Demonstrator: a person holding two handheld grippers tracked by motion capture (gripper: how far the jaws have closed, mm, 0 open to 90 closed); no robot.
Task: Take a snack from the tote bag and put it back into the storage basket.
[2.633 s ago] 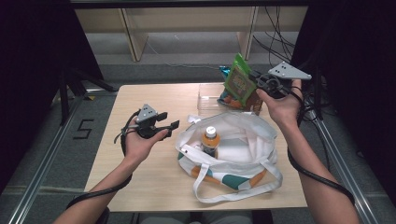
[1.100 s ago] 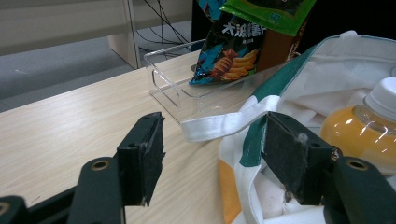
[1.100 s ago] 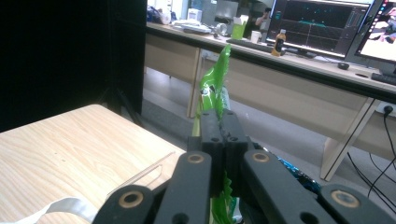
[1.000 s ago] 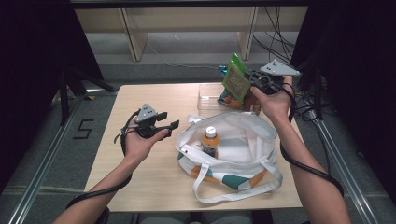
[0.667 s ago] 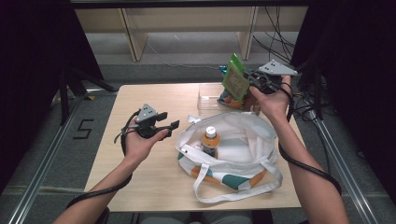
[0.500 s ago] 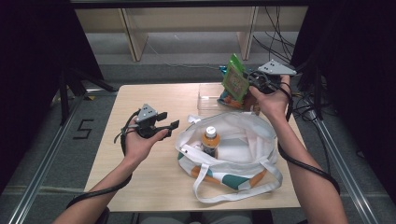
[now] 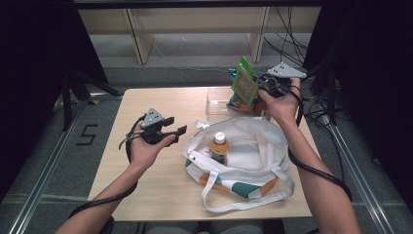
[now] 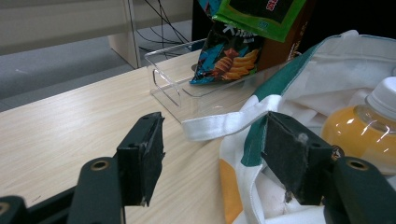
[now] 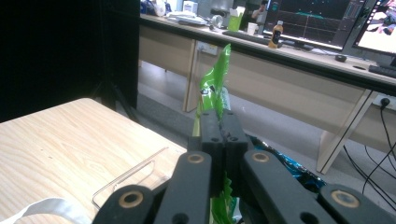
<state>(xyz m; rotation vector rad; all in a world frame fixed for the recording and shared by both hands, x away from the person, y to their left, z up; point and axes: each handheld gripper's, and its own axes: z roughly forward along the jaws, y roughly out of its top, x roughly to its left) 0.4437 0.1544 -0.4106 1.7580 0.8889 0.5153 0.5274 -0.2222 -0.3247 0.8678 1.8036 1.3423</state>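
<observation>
From above, the right claw (image 7: 253, 87) pinches a green foil snack packet (image 7: 244, 84) lifted above the clear plastic bin (image 7: 216, 101), not yet in the white cloth tote bag (image 7: 258, 146) holding an orange drink bottle (image 7: 219, 146); the left claw view shows the left claw (image 8: 212, 156) wide and empty beside the tote; the right claw view shows black jaws clamped on the packet's edge.

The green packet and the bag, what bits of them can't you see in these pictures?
- Green packet: edge-on in the right gripper view, so its front is hidden; the right gripper covers its lower part.
- Green packet's writing: too small in the high view; cut off by the top edge in the left gripper view.
- Bag: its folds hide the bottom around the bottle.
</observation>
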